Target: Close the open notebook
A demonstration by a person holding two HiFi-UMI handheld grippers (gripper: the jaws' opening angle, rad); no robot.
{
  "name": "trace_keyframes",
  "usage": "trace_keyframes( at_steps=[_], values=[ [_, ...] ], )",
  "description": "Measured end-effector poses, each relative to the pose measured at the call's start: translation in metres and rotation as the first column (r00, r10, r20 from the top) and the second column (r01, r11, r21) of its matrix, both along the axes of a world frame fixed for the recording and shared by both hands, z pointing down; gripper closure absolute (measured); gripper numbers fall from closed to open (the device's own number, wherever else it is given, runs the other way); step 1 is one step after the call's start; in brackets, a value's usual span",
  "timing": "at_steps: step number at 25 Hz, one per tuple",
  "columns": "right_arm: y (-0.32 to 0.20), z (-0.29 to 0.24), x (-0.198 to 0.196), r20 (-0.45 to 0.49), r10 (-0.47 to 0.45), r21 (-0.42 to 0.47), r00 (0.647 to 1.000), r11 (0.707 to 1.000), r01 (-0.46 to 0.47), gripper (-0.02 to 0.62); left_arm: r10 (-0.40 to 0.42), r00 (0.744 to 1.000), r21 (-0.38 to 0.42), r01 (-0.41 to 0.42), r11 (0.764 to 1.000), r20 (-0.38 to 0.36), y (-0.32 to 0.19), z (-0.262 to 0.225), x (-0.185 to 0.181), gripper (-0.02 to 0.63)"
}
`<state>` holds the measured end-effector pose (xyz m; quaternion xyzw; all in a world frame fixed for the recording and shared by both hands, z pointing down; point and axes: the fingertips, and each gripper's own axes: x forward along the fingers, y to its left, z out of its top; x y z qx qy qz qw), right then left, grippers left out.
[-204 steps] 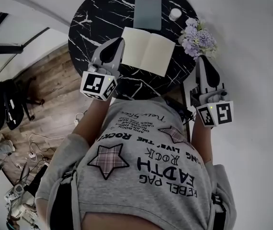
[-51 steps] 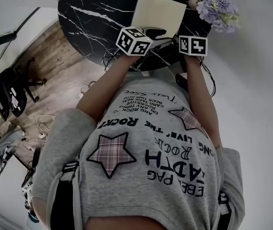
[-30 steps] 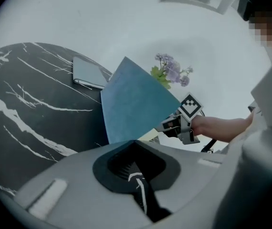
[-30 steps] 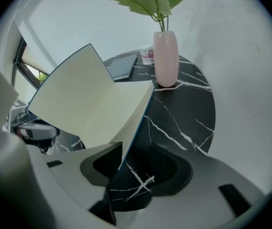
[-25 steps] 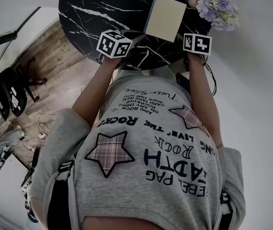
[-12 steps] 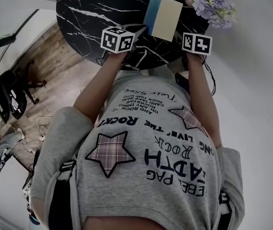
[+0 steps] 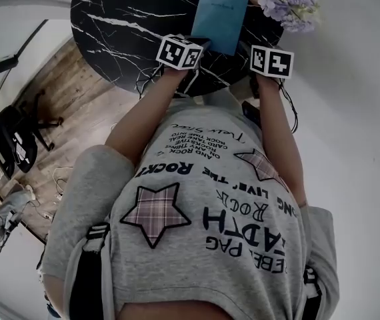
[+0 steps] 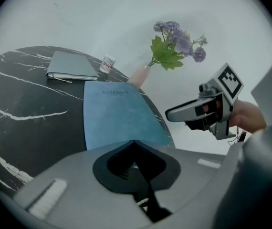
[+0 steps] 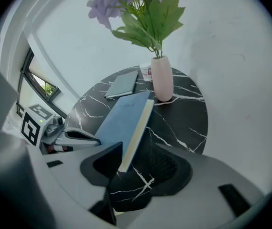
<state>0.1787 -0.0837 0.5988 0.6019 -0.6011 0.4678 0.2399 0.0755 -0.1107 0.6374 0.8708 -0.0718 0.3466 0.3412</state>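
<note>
Evidently closed: on the round black marble table (image 7: 130, 19), just beside the vase (image 9: 162, 78), the notebook (image 7: 220, 20) lies flat, matte blue cover up. Judged light, thin, stiff-covered; best gripped at its free edge. Left tool (image 8: 135, 144) pressed together, empty. Right tool (image 9: 136, 161) spread, notebook corner between, unpinched.

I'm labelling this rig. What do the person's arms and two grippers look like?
The left gripper and right gripper are light grey shells, black inside the jaws, each with a white cube of black square markers. A thin dark cable hangs by the right one. The T-shirt is grey, printed, short-sleeved.
</note>
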Motion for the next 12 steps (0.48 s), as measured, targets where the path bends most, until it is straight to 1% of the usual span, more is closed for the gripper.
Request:
trace_keyframes(
  at_steps=[3, 5, 8, 10, 12],
  values=[
    [-0.003, -0.008, -0.001, 0.01, 0.001, 0.025, 1.0, 1.0, -0.001, 0.413, 0.024, 0.999, 0.023, -0.025, 0.999, 0.042, 0.002, 0.007, 0.001, 0.597],
    [-0.006, -0.013, -0.003, 0.015, -0.003, 0.041, 1.0, 0.999, 0.002, 0.413, 0.021, 0.999, 0.01, -0.022, 1.0, 0.05, 0.001, 0.009, 0.002, 0.597],
    [-0.009, -0.018, -0.006, 0.022, -0.008, 0.06, 1.0, 0.998, 0.006, 0.413, 0.016, 0.999, -0.009, -0.015, 1.0, 0.045, 0.001, 0.007, 0.002, 0.597],
    [-0.011, -0.021, -0.008, 0.029, -0.013, 0.07, 0.999, 0.997, 0.011, 0.413, 0.013, 0.999, -0.001, -0.013, 1.0, 0.034, 0.0, 0.0, 0.002, 0.597],
    [-0.012, -0.025, -0.01, 0.036, -0.016, 0.082, 0.999, 0.997, 0.013, 0.413, 0.003, 1.0, 0.021, -0.003, 1.0, 0.004, -0.002, -0.014, 0.001, 0.597]
  ],
)
